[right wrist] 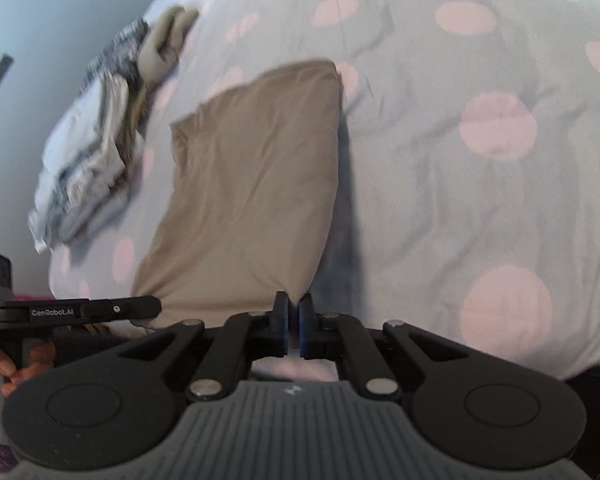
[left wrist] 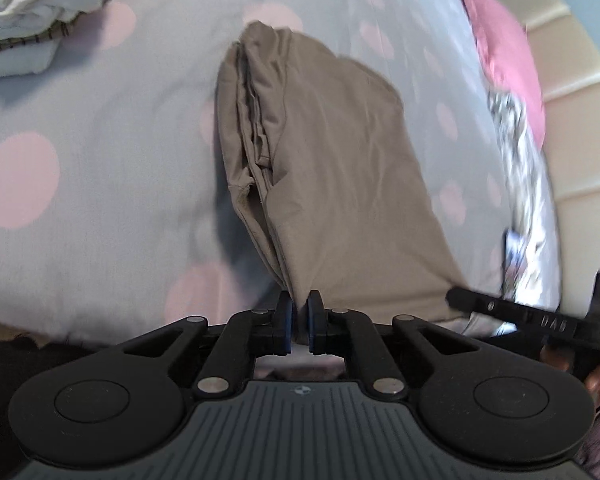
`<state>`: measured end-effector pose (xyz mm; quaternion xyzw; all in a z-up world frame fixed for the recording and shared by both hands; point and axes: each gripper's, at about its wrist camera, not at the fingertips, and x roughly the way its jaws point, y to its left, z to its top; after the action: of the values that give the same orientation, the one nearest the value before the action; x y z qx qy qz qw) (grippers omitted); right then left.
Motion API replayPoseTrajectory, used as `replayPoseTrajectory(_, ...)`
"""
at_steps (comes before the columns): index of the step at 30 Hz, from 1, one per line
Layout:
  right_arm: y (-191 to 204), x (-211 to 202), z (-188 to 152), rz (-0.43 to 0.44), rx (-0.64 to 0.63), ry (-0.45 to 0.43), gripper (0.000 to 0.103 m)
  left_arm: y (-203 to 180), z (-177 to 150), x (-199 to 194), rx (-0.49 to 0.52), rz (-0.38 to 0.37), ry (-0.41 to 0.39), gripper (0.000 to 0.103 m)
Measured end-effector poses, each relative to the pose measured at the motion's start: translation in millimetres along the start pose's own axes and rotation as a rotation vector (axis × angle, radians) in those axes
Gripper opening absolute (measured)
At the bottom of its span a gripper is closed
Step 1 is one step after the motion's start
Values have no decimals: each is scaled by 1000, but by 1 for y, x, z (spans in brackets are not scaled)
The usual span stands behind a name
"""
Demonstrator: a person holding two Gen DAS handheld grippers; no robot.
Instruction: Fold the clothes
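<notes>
- We are pinching the near left corner of the folded taupe cotton garment [left wrist: 332,168] with our left gripper [left wrist: 299,320]; jaws nearly together, cloth clamped between the blue pads.
- Our right gripper [right wrist: 294,322] is doing the same on the near right corner, jaws closed down on the fabric.
- The garment is stretching away from both grippers, its far end lying on the grey bedspread with pink polka dots [left wrist: 100,152], its near edge lifting off it.
- Layered fold edges are showing along its left side in the left wrist view.
- A pile of pale crumpled clothes [right wrist: 84,160] is sitting well left of the garment.
</notes>
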<state>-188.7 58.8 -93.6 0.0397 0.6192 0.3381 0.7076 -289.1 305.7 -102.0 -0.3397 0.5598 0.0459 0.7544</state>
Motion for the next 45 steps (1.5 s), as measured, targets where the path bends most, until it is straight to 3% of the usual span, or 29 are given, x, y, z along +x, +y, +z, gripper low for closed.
replayPoseTrajectory(7,0,29,-10,-75,-75,75,6,-14,-10,25,107,141,53,6)
replayPoseTrajectory(10,-2,32,-10,-88,-67,91,8,-16,-10,29,112,169,73,10)
replayPoseTrajectory(13,-4,34,-9,-157,-61,110,12,-14,-10,28,100,211,91,12)
replayPoseTrajectory(18,-11,31,-3,-179,-28,104,13,-10,-1,5,44,181,-24,22)
replayPoseTrajectory(23,-5,24,9,-208,-34,58,32,-11,19,-16,29,158,-149,42)
replayPoseTrajectory(27,4,25,26,-220,-39,42,32,-15,43,-23,63,202,-193,44)
replayPoseTrajectory(36,30,27,77,-257,-75,-77,42,-18,88,-18,56,196,-263,48)
replayPoseTrajectory(41,39,34,90,-262,-110,-161,47,-13,96,-9,65,193,-322,50)
replayPoseTrajectory(45,34,42,96,-261,-115,-177,50,-14,95,0,106,197,-351,54)
